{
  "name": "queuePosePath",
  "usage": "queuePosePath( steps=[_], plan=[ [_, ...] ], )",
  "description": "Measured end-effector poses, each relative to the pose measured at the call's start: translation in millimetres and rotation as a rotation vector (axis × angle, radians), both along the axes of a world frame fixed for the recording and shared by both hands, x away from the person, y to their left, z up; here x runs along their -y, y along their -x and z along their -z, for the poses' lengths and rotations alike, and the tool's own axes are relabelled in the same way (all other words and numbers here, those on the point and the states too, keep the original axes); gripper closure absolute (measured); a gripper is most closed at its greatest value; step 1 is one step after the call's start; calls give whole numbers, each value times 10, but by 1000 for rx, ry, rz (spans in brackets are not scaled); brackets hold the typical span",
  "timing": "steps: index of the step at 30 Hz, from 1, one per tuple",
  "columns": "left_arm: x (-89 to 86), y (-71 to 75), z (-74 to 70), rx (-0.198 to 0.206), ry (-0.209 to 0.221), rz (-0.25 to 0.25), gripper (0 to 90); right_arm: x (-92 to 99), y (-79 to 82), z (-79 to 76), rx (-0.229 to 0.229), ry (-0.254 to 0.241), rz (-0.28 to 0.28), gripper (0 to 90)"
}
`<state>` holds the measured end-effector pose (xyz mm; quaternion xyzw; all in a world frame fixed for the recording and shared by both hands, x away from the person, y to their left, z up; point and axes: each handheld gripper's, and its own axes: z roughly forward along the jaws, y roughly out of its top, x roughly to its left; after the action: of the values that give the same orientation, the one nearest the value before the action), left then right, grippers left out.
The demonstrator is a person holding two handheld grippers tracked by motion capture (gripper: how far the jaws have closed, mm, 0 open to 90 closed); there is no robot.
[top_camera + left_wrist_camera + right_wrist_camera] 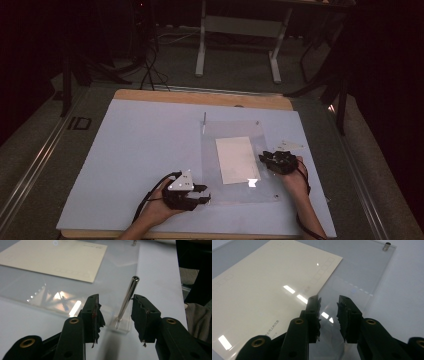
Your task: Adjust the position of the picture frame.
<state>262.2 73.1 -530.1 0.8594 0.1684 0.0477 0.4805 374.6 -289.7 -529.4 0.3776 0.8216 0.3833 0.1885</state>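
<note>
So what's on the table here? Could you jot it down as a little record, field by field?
surface: pale blue table
main item: clear acrylic sheet, lying flat
on or under the sheet: cream card with faint printed boxes
metal pin: stands tilted at a corner of the sheet
left gripper: jaws open on either side of the pin, not pressing it
right gripper: jaws open over the sheet's edge, nothing between them
small metal stud: at another corner of the sheet

left gripper (204, 194): your jaws parted, lying level near the table edge
right gripper (263, 159): jaws apart, your hand (295, 181) behind it
</note>
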Motion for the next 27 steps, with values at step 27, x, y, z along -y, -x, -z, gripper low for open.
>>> queuePosePath(
  steps=[27],
  plan=[
    [260, 0, 57, 3, -38, 0, 825, -637, -452, -286, 34, -38, -102, 723]
  ],
)
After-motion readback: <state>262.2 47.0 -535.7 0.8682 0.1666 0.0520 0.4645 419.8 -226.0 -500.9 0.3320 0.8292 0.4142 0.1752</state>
